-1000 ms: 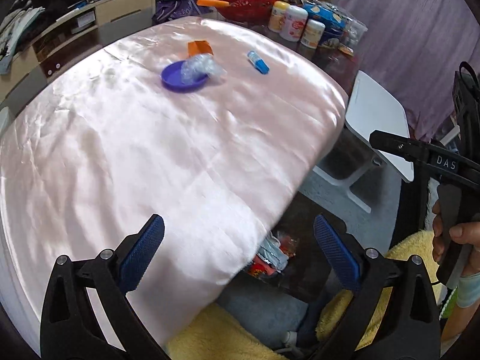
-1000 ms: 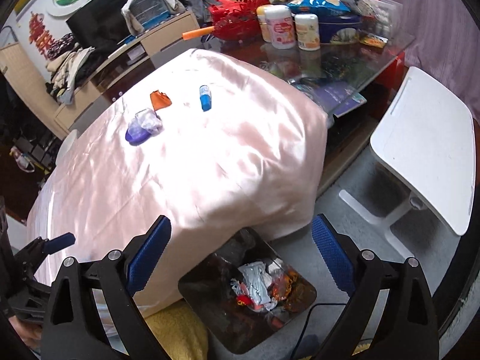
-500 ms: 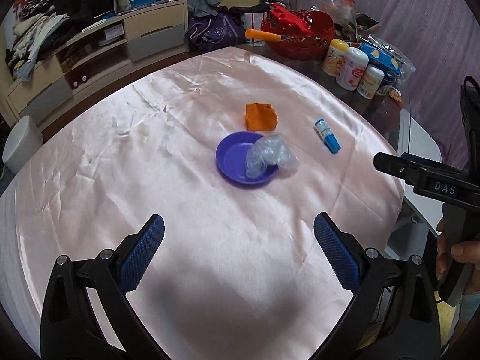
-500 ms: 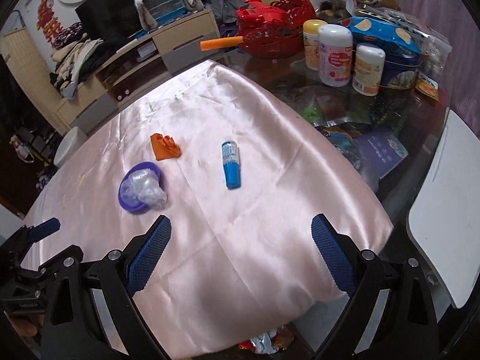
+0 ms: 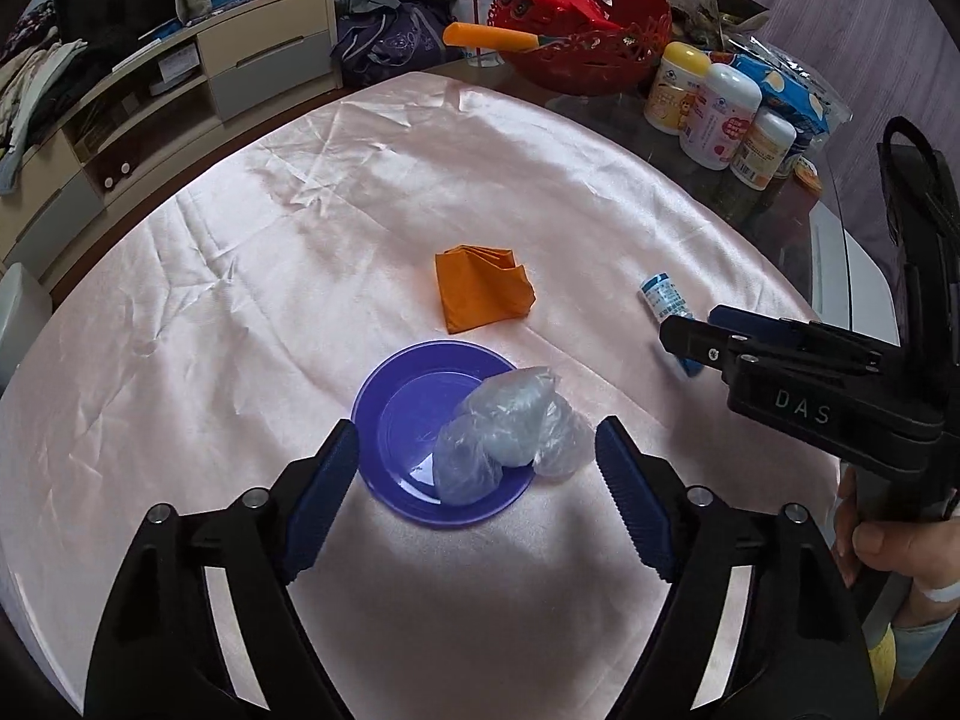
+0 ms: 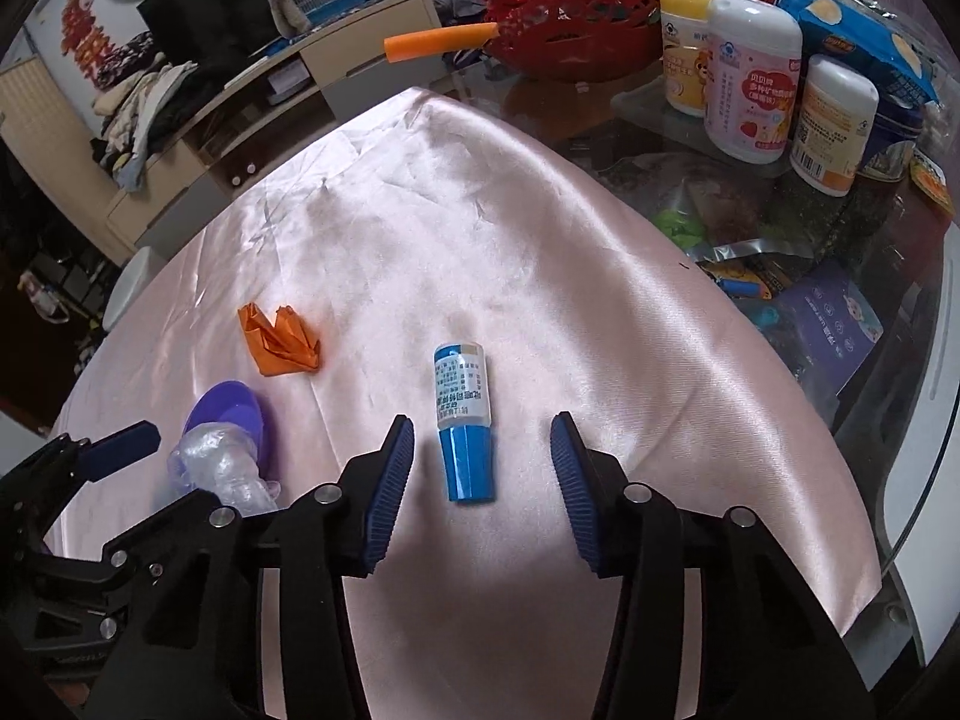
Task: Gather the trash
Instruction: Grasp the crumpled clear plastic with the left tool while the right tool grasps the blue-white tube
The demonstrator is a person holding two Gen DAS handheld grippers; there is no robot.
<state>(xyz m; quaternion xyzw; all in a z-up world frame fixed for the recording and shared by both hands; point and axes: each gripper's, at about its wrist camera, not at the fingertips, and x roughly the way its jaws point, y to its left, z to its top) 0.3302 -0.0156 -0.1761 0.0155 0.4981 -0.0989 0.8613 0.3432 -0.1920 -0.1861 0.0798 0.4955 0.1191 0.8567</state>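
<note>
1. Left gripper [image 5: 477, 462]: jaws spread and just been closing, flanking the crumpled clear plastic [image 5: 510, 435] on the purple plate [image 5: 396, 414], not touching.
2. Right gripper [image 6: 482, 468]: jaws spread, narrowing beside the blue tube [image 6: 463, 420] without contact.
3. Orange paper [image 5: 483, 294] lies beyond the plate; bare pink tabletop [image 5: 240, 300] surrounds everything.

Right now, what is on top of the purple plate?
A crumpled clear plastic bag lies on the purple plate, spilling over its right rim. The rest of the plate is bare. Whatever lies beneath or inside the bag is hidden.
</note>
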